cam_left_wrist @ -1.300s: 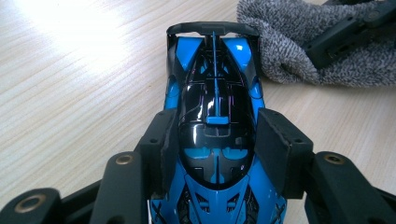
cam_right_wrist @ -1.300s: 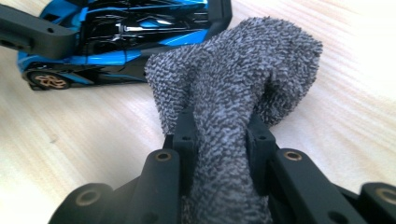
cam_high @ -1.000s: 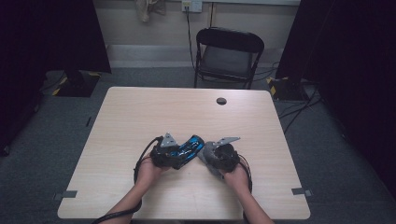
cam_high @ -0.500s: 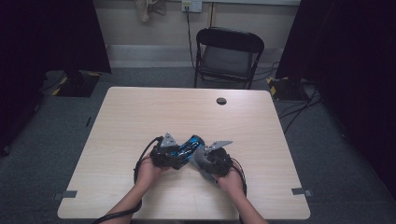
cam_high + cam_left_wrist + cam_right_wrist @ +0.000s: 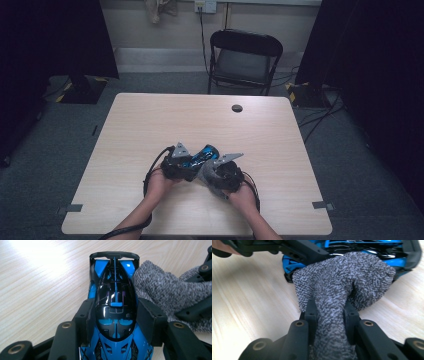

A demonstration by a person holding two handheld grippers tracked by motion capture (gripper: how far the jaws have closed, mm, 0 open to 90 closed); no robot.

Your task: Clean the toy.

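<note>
Two hands come in from the near edge of the table [image 5: 150, 125] in the high view, the left gripper [image 5: 181, 161] and right gripper [image 5: 220, 170] angled toward each other with a blue toy car [image 5: 200, 156] between them. In the left gripper view its jaws clamp the car [image 5: 115, 302] by both flanks — the grey cloth [image 5: 160, 290] touches the car's side just past one finger. In the right gripper view the jaws pinch the cloth [image 5: 337, 285] between the fingers [image 5: 311, 312] — its bunched end is pressed against the car [image 5: 289, 265] beyond the fingertips.
</note>
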